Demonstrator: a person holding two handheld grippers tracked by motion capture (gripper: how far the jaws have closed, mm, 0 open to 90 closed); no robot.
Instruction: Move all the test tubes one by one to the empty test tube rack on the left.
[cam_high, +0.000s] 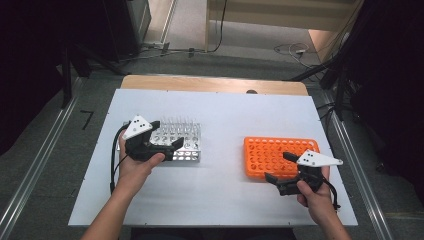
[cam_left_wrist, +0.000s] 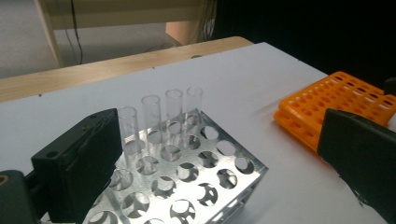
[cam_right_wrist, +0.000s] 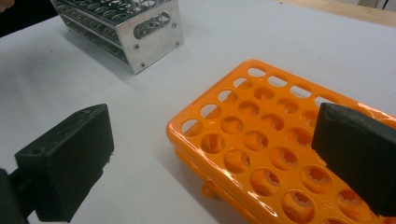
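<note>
My left gripper (cam_high: 160, 142) and right gripper (cam_high: 282, 170) both have jaws wide apart, and the thin clear glass tubes (cam_left_wrist: 161, 116) in the shiny metal rack (cam_left_wrist: 196, 182) near the table's left edge look slippery and easy to break, so I would pinch one gently near its top.

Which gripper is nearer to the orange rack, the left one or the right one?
Right. The right gripper hangs open over the orange rack's near edge; the left gripper is across the table at the metal rack.

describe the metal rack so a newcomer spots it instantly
On the white table, look to the left half, under the left gripper. The metal rack is a shiny silver block of round holes holding clear tubes, unlike the flat, empty orange rack.
</note>
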